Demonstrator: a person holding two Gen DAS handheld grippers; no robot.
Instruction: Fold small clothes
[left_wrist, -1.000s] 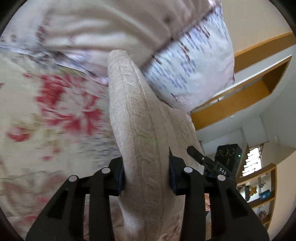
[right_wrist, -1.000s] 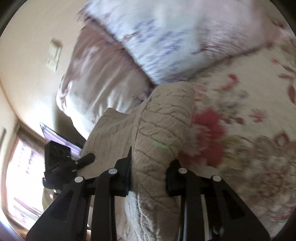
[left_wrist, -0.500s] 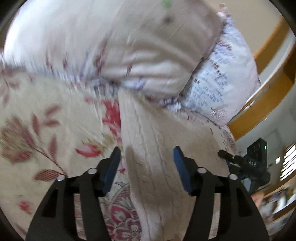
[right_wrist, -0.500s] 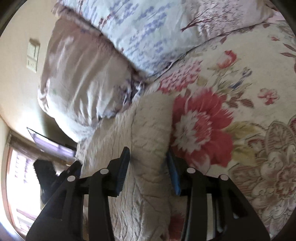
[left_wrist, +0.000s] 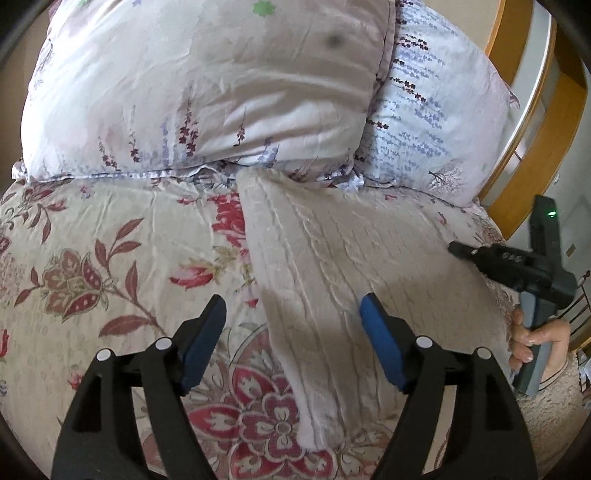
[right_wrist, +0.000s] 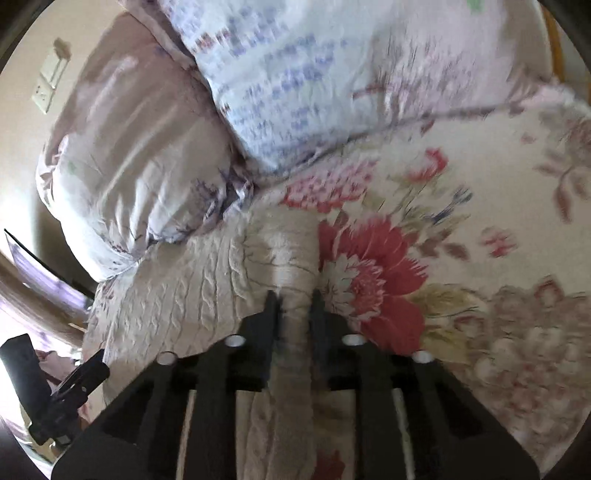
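The beige knitted sweater (left_wrist: 332, 266) lies flat on the flowered bedspread (left_wrist: 92, 258), its far edge touching the pillows (left_wrist: 207, 92) at twelve o'clock. The left gripper (left_wrist: 293, 332) has just been opening; its blue pads (left_wrist: 380, 343) stand spread, clear of the sweater's left edge below them. The right gripper (right_wrist: 293, 299) has just been closing and pinches a ridge of the sweater's right edge.
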